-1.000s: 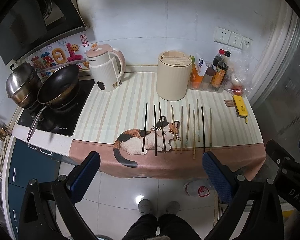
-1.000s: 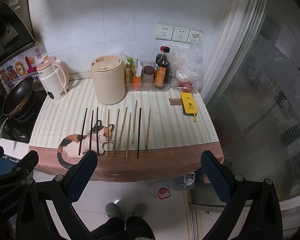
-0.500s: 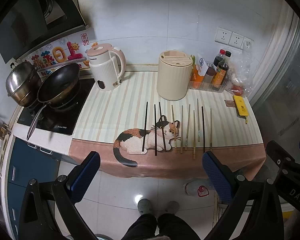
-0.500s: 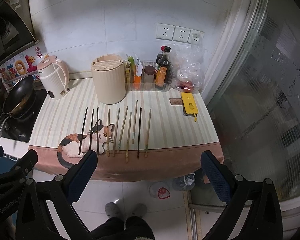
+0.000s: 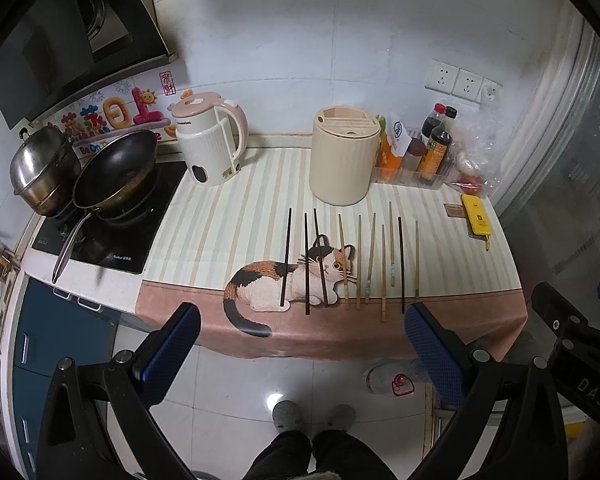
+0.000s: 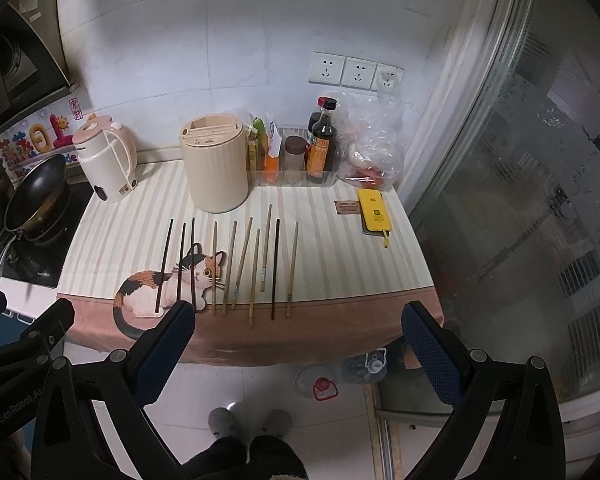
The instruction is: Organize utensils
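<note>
Several chopsticks lie side by side on a striped cloth with a cat picture: dark chopsticks [image 5: 286, 262] [image 6: 164, 266] at the left, bamboo chopsticks [image 5: 370, 258] [image 6: 242, 264] to their right, with one more dark stick among them. Behind them stands a cream utensil holder [image 5: 344, 156] [image 6: 216, 164] with slots in its lid. My left gripper [image 5: 300, 332] hangs open in front of the counter edge, nothing between its blue pads. My right gripper [image 6: 298, 328] is also open and empty, held off the counter's front edge.
A pink-and-white kettle [image 5: 210, 140] stands left of the holder. A wok [image 5: 114, 168] and steel pot [image 5: 44, 168] sit on the hob. Condiment bottles [image 5: 434, 148] and a yellow device [image 5: 476, 216] are at the right. A glass door [image 6: 520, 200] bounds the right side.
</note>
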Available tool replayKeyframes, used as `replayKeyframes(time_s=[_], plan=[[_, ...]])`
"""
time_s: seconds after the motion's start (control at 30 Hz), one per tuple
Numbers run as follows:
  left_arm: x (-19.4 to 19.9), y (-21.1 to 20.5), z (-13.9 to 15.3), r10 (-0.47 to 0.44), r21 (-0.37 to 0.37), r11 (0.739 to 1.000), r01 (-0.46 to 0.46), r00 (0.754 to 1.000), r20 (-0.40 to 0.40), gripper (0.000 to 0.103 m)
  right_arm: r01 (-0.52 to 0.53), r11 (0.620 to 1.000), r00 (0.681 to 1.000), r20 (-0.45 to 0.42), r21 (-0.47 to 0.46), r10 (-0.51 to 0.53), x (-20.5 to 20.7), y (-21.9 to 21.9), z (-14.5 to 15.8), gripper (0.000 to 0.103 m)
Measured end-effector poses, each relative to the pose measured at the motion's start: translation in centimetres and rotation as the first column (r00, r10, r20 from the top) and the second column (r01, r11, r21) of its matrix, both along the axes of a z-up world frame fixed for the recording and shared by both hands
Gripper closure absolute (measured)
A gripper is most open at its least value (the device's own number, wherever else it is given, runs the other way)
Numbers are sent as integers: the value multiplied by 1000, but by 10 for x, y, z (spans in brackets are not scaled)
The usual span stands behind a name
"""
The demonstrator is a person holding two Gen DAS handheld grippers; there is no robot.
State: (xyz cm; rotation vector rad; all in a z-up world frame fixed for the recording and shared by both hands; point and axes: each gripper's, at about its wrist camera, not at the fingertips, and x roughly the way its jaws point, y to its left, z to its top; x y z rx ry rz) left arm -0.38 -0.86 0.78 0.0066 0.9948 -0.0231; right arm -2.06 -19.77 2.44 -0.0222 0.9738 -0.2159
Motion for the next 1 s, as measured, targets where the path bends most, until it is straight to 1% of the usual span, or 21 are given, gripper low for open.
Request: replayKeyframes(time_s=[0.6,0.77,0.87,0.93,1.0], plan=[[-2,-7,3,-10,-5,1000,10,1000,1,0,20,1000,1000,-1,7,-20,-2,-8,1,0],[5,0,2,-23,-19,1000,23,1000,-2,0,23,1000,1000,1,11,-23,-3,-8,1,0],[13,5,-1,-28,-7,1000,28,999,22,0,42,999,999,4,20,-42,0,-8,0,0],[22,9,-5,-30,20,999,29,997,69,0,60,998,998,8,26,-61,4,-6,-3,0],[34,15,-11,-28,50,999,22,992,126,0,81,995,996,35,52,-83,10,-8,-6,0]])
